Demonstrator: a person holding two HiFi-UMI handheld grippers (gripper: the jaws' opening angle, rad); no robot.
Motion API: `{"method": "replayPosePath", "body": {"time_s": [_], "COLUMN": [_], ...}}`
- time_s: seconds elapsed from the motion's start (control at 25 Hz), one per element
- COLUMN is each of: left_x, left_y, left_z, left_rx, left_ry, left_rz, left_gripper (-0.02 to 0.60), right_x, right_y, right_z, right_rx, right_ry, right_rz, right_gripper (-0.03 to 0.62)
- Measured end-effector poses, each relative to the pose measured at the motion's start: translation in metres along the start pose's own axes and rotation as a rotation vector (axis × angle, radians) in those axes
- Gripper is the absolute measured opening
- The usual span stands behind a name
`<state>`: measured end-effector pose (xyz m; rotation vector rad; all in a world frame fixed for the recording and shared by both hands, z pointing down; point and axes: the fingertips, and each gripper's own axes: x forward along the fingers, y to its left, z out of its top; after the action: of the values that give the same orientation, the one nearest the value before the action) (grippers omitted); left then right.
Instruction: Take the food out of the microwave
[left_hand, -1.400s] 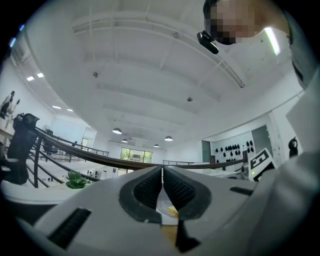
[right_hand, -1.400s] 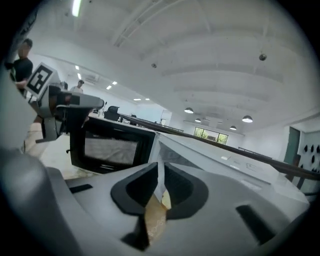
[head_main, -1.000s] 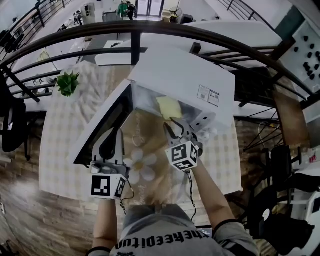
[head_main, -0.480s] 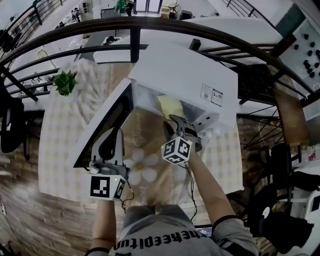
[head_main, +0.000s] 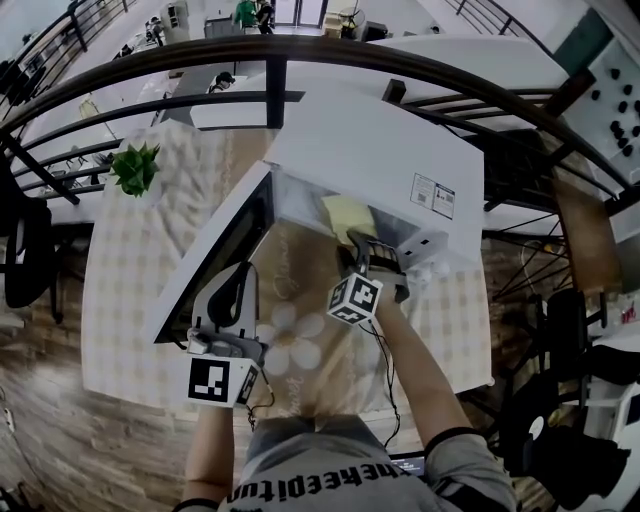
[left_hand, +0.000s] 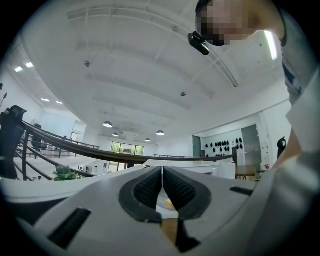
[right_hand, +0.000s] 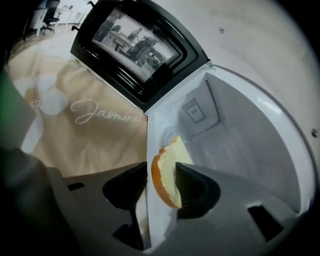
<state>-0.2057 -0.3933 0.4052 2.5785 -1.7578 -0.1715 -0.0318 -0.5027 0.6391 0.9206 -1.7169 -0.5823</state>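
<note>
The white microwave (head_main: 380, 150) stands on the table with its door (head_main: 215, 255) swung open to the left. Inside lies a pale yellow slice of food (head_main: 345, 212). My right gripper (head_main: 368, 248) reaches into the microwave's mouth. In the right gripper view its jaws (right_hand: 161, 186) are opening, and the orange-crusted slice (right_hand: 166, 170) stands between them, close against one pad and apart from the other. My left gripper (head_main: 238, 282) hovers beside the open door, its pads (left_hand: 150, 187) pressed together with nothing between.
A beige cloth with a white flower print (head_main: 290, 335) covers the table. A small potted plant (head_main: 135, 168) stands at the far left corner. A dark curved railing (head_main: 300, 55) runs behind the microwave, and a dark chair (head_main: 25, 250) sits left of the table.
My right gripper has moved forward and down into the microwave's mouth, rolled at the wrist, and its jaws have spread wider. The left gripper has stayed beside the door.
</note>
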Motion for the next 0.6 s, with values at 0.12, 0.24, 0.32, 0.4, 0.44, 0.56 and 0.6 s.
{"method": "replayPosePath", "body": {"time_s": [0.12,0.24,0.32,0.4,0.44,0.56,0.6], "left_x": [0.0,-0.001,-0.001,0.0,0.0,0.0,-0.001], "left_y": [0.003,0.009,0.012,0.014,0.014,0.016,0.016], "left_z": [-0.001,-0.003,-0.004,-0.004,-0.005,-0.004,-0.004], "left_rx": [0.001,0.001,0.0,-0.002,-0.003,-0.003,-0.004], "left_ry": [-0.001,0.004,0.006,0.007,0.007,0.005,0.005], "left_rz": [-0.002,0.002,0.004,0.005,0.005,0.007,0.008], "left_gripper": [0.011,0.012,0.011,0.011,0.012,0.011,0.012], "right_x": [0.006,0.009,0.01,0.011,0.011,0.008,0.006], "right_y": [-0.002,-0.003,-0.003,-0.003,-0.003,-0.004,-0.005], "right_z": [-0.001,0.0,0.001,0.002,0.003,0.005,0.006], "right_rx": [-0.024,-0.044,-0.053,-0.06,-0.06,-0.047,-0.04], "right_ry": [0.015,0.017,0.013,0.015,0.016,0.013,0.01], "right_rz": [-0.02,-0.036,-0.049,-0.053,-0.054,-0.057,-0.059], "right_gripper": [0.181,0.179,0.163,0.153,0.147,0.13,0.124]}}
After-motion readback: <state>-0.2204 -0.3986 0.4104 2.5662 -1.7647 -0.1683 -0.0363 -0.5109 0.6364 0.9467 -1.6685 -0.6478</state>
